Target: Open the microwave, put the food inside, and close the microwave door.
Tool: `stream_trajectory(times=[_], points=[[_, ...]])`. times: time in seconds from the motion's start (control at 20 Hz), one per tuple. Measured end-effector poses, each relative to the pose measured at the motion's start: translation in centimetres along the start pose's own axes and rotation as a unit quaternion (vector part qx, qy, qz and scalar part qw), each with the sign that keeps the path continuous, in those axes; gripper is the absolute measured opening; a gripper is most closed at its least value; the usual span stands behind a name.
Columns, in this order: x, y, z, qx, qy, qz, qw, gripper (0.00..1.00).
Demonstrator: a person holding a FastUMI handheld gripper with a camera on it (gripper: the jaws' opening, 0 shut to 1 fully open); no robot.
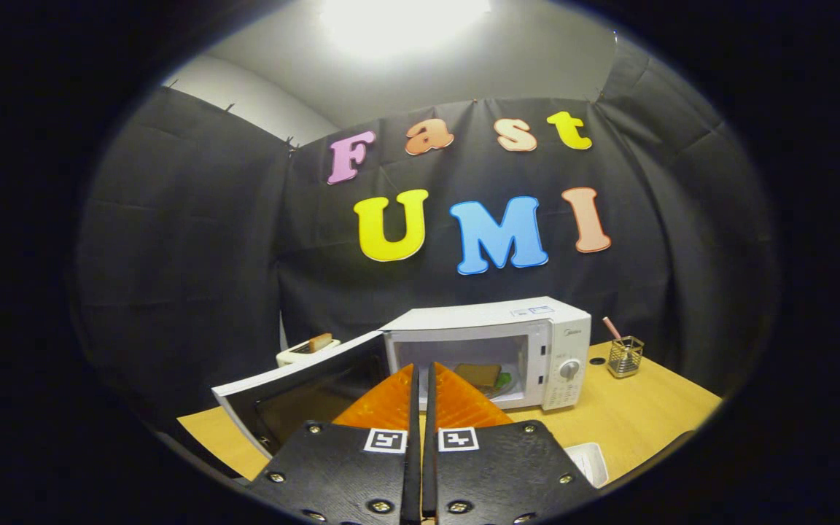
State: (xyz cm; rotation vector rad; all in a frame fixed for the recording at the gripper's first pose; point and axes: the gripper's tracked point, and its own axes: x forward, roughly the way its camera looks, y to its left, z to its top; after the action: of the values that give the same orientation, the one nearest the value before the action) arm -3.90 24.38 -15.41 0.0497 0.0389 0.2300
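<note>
My gripper [421,379] is empty, its two orange fingers [383,408] drawn together with only a thin slit between them, tips pointing at the open cavity of the one white box microwave [485,350] at the back of the wooden bench [646,415].

The food, a brown slice of toast with something green beside it [480,375], lies inside the cavity on what looks like a plate, just beyond my fingertips. I judge the loading done; the closing is left.

The white-framed, dark-glass microwave door [303,394] stands swung out toward the bench's left side, just left of my fingers.

Risks as I see them: pushing the door near its hinge could shove the whole microwave along the bench instead of swinging the door; a fast push could bounce it off the latch.

Count: one microwave, one door, one white toaster [307,350] with a slice standing in it behind the door, one wire-mesh cup [625,356] holding a pink stick at the bench's right back corner, one white tray [589,461] at the front edge.
</note>
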Motion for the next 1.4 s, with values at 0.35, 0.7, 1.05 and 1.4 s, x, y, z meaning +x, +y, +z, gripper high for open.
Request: stream_trajectory(times=[0.35, 0.7, 1.05, 1.4], points=[[-1.3, 7.9, -1.3, 0.013, 0.009, 0.090, 0.996, 0.01], [-2.2, 14.3, -2.8, 0.014, 0.016, 0.146, 0.989, 0.01], [-1.2, 19.8, -3.8, 0.030, 0.027, 0.187, 0.982, 0.01], [0.7, 22.7, -6.5, 0.041, 0.043, 0.192, 0.980, 0.01]])
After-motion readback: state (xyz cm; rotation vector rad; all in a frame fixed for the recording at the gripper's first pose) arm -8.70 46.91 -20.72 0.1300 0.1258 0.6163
